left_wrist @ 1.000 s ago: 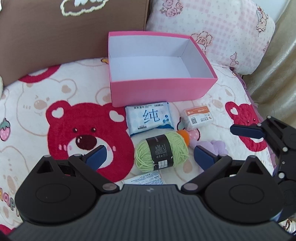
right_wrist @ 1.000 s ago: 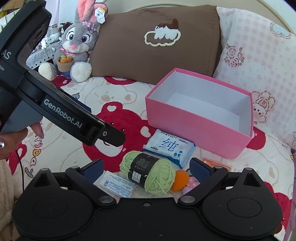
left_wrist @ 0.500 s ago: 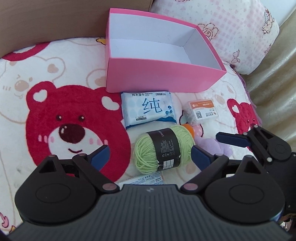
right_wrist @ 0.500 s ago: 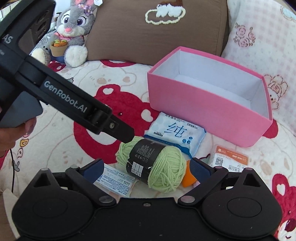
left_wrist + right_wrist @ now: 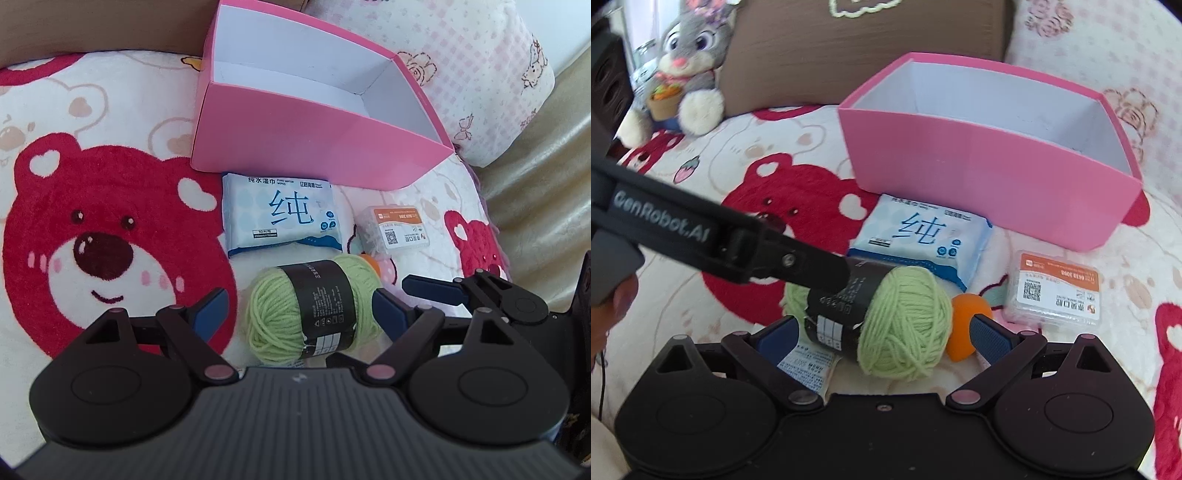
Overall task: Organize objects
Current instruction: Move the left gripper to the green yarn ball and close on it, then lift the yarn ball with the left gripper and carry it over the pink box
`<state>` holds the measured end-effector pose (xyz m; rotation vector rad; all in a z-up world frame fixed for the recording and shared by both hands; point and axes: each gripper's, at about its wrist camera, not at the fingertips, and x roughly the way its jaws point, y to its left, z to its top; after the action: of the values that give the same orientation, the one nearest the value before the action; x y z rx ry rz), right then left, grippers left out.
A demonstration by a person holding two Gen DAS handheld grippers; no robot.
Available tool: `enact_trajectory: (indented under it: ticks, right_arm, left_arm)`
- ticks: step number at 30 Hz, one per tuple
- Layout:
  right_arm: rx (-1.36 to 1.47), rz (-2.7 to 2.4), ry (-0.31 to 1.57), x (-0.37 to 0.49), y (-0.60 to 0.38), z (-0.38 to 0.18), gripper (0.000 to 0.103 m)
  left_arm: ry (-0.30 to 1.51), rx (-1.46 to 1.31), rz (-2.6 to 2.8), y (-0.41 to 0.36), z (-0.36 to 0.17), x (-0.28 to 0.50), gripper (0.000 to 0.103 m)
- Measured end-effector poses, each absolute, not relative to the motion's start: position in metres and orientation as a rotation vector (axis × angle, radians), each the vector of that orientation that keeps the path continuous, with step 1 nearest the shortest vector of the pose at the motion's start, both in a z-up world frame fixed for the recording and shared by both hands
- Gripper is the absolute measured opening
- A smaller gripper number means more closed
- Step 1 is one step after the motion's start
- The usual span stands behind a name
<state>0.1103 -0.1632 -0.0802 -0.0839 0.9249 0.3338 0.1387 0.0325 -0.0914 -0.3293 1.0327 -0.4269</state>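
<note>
A light green yarn ball (image 5: 310,310) with a black label lies on the bear blanket; it also shows in the right wrist view (image 5: 886,317). My left gripper (image 5: 299,314) is open with its fingers on either side of the yarn. My right gripper (image 5: 882,334) is open, also straddling the yarn from the other side. Behind the yarn lie a blue wet wipes pack (image 5: 280,218), a small clear box with an orange label (image 5: 395,229) and an orange toy (image 5: 967,321). An open pink box (image 5: 317,147) stands behind them, its white inside bare.
A flat white packet (image 5: 809,365) lies under the yarn. A brown pillow (image 5: 849,48), a grey rabbit plush (image 5: 690,62) and a pink patterned pillow (image 5: 480,66) line the back. A beige cover (image 5: 546,177) lies at the right.
Both grippers have moved forward and down toward the yarn ball, which now lies between the fingers of each. Both stay open.
</note>
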Motion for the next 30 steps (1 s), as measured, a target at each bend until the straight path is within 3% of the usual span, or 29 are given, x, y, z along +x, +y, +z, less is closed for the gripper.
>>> enact_trajectory:
  ticks: [11, 14, 15, 16, 26, 30]
  right_arm:
    - [-0.06, 0.361, 0.947, 0.109, -0.154, -0.092, 0.1]
    - [-0.072, 0.336, 0.945, 0.111, -0.152, -0.096, 0.1]
    - [-0.078, 0.33, 0.94, 0.111, -0.151, -0.096, 0.1]
    - [-0.083, 0.325, 0.934, 0.111, -0.15, -0.097, 0.1]
    - [-0.062, 0.273, 0.964, 0.117, -0.152, -0.113, 0.099]
    - [-0.011, 0.28, 0.974, 0.118, -0.155, -0.116, 0.093]
  left_arm:
    - [1.073, -0.422, -0.448, 0.042, -0.111, 0.144, 0.081]
    - [1.08, -0.439, -0.461, 0.042, -0.116, 0.145, 0.073]
    - [1.098, -0.44, -0.488, 0.042, -0.119, 0.146, 0.063]
    - [1.115, -0.441, -0.508, 0.041, -0.121, 0.147, 0.058]
    - [1.087, -0.409, -0.508, 0.036, -0.125, 0.147, 0.056]
    - [1.096, -0.423, -0.523, 0.038, -0.125, 0.147, 0.055]
